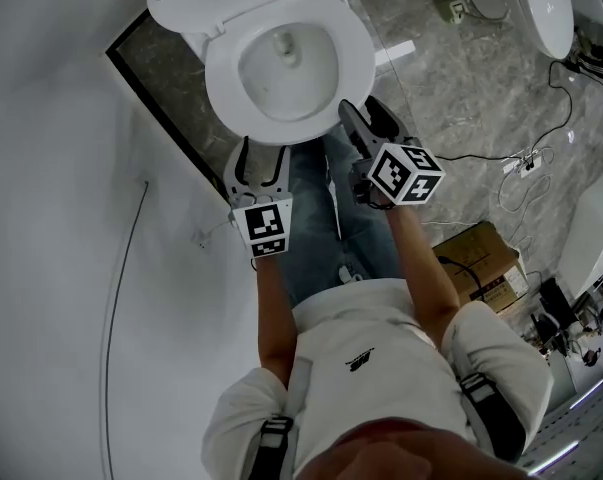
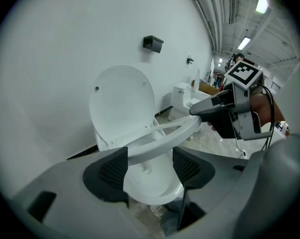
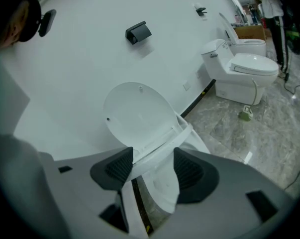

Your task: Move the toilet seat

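While white toilet seat (image 2: 159, 139) tilts half-raised | left gripper (image 2: 149, 166) spread around its front | right gripper (image 3: 152, 168) clamps rim

A plain white wall (image 1: 51, 218) runs along the left, with a dark strip (image 1: 166, 108) at its foot and a small black fitting (image 3: 138, 32) mounted on it. The floor (image 1: 461, 78) is grey marble. Cables (image 1: 481, 156) and a cardboard box (image 1: 486, 258) lie to the right. Strip lights (image 2: 261, 1) glow on the far ceiling.

A sanitary-ware test hall or showroom — a toilet (image 1: 281, 68) and further toilets (image 3: 242, 66) line one bare white wall (image 3: 90, 73) on a grey marble floor (image 1: 451, 78), amid loose cables (image 1: 526, 158), a cardboard box (image 1: 481, 258) and strip lights (image 2: 261, 1).
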A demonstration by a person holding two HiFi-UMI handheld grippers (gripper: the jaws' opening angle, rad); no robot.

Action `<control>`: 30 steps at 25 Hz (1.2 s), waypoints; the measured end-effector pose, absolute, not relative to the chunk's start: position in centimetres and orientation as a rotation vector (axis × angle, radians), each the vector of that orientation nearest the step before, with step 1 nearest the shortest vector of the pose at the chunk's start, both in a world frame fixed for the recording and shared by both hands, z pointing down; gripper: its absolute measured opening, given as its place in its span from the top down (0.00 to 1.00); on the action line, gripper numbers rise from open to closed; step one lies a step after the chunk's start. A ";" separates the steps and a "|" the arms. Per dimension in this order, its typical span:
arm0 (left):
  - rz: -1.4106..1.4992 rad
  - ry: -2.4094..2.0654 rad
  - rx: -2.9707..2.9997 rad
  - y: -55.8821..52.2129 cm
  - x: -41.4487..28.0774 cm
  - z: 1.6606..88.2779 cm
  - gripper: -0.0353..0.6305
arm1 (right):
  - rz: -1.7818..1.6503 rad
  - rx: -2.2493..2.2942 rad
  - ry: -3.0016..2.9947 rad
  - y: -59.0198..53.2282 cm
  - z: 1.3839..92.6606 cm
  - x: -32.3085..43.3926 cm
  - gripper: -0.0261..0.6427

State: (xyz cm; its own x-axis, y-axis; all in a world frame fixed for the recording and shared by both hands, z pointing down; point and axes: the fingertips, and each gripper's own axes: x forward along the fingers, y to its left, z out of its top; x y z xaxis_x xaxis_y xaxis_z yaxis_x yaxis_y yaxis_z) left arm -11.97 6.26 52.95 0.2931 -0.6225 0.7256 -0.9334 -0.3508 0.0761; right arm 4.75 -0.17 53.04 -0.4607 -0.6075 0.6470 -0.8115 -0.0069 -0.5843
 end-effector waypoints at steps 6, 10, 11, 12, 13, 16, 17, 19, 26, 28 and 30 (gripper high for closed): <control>0.804 -1.400 2.069 5.2 -12.3 52.2 0.49 | 1.295 1.421 -2.161 -0.2 51.1 4.5 0.56; 0.759 -1.430 2.065 4.4 -12.7 51.3 0.49 | 1.181 1.329 -2.241 -0.4 49.8 4.0 0.56; 0.749 -1.436 2.064 4.1 -12.8 51.2 0.49 | 1.129 1.289 -2.265 -0.4 49.5 3.7 0.56; 0.743 -1.438 2.064 3.9 -12.9 51.1 0.49 | 1.067 1.245 -2.291 -0.3 49.3 3.4 0.56; 0.738 -1.438 2.065 3.8 -12.9 51.0 0.49 | 1.002 1.203 -2.313 -0.3 49.0 3.2 0.56; 0.727 -1.441 2.066 3.2 -13.0 50.6 0.49 | 0.860 1.112 -2.356 -0.5 48.3 2.8 0.56; 0.721 -1.446 2.064 3.1 -13.1 50.6 0.49 | 0.825 1.091 -2.363 -0.6 48.2 2.7 0.56; 0.711 -1.456 2.059 2.8 -13.2 50.4 0.49 | 0.751 1.055 -2.365 -0.7 48.1 2.6 0.57; 0.685 -1.475 2.049 1.8 -13.6 49.8 0.49 | 0.603 0.995 -2.371 -1.8 47.8 2.2 0.58; 0.674 -1.483 2.049 1.4 -13.8 49.6 0.49 | 0.587 0.988 -2.376 -2.1 47.6 2.0 0.59; 0.665 -1.487 2.048 1.0 -13.9 49.3 0.49 | 0.582 0.994 -2.379 -2.5 47.5 1.9 0.59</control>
State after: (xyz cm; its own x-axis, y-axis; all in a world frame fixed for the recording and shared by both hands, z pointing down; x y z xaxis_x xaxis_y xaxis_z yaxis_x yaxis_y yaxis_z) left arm -13.93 1.05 49.35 0.2773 -0.7026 0.6554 -0.9569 -0.2631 0.1228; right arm 1.87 -2.54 47.54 -0.6127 -0.5302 0.5861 -0.7410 0.6433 -0.1927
